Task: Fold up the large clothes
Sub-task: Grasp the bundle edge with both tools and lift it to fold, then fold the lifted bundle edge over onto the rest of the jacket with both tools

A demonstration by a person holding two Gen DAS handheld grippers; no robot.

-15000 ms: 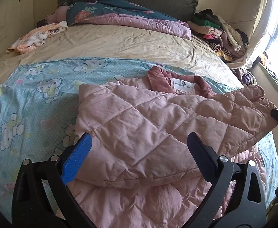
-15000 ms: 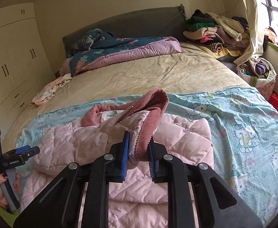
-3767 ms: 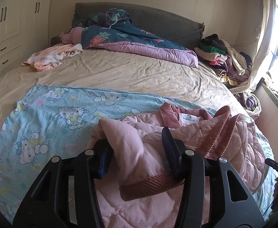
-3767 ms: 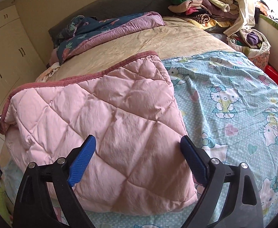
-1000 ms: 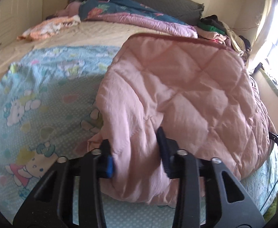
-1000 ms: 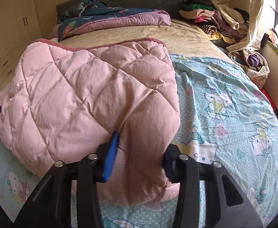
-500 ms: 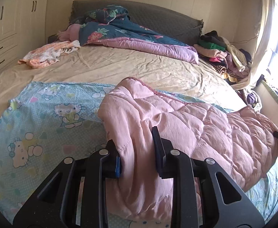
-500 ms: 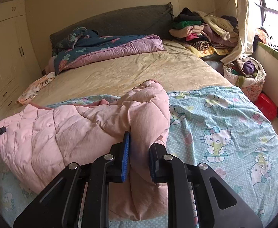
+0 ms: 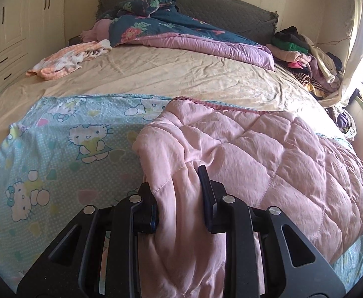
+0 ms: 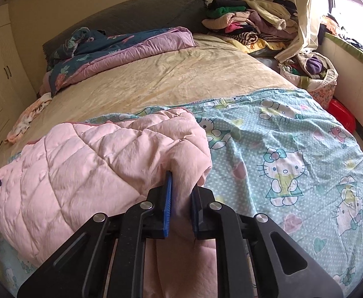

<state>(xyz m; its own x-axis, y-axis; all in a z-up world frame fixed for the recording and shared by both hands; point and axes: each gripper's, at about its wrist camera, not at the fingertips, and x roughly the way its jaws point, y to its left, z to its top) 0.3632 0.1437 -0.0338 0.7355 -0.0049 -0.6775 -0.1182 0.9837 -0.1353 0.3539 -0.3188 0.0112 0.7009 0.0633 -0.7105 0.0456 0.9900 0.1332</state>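
Jacket (image 9: 268, 154), pink, puffy, folded, lies on cat sheet (image 9: 64, 149) on bed (image 9: 181, 74). Left gripper (image 9: 179, 198) pinches jacket's near corner, cloth bunched between pads. Right gripper (image 10: 181, 198) squeezed tight on other near corner. Rest of jacket spreads between both grippers. Far ahead: blue flower quilt (image 9: 171, 27), clothes pile (image 10: 251, 22). Striped cloth (image 9: 67, 59) far ahead-left of left gripper.

Quilted pink jacket (image 9: 268, 154): soft padded cloth, faint sheen, stitched diamonds, ribbed edging. Cartoon-print sheet (image 10: 280, 149): thin matt cotton-like cloth. Beige bedspread (image 9: 181, 74): creased, slightly lustrous cloth. Left gripper (image 9: 179, 198): matt black plastic, metal screw heads.
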